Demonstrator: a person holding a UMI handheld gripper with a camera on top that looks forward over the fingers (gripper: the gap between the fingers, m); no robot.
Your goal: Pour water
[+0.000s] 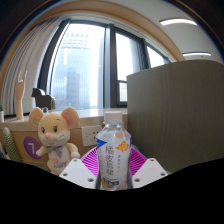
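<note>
The gripper (113,166) has its fingers clamped on a water bottle (113,152). A stuffed mouse toy (54,135) sits nearby. Tilted carelessly, the bottle could slip or spill.

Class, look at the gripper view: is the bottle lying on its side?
No. The bottle stands upright between the gripper jaws, cap on top, with the stuffed toy beside it.

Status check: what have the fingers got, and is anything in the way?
Gripper fingers flank the water bottle, pads at its sides; firm grip not confirmable. Bottle upright, cap on. Stuffed mouse toy just beside it; window beyond.
</note>
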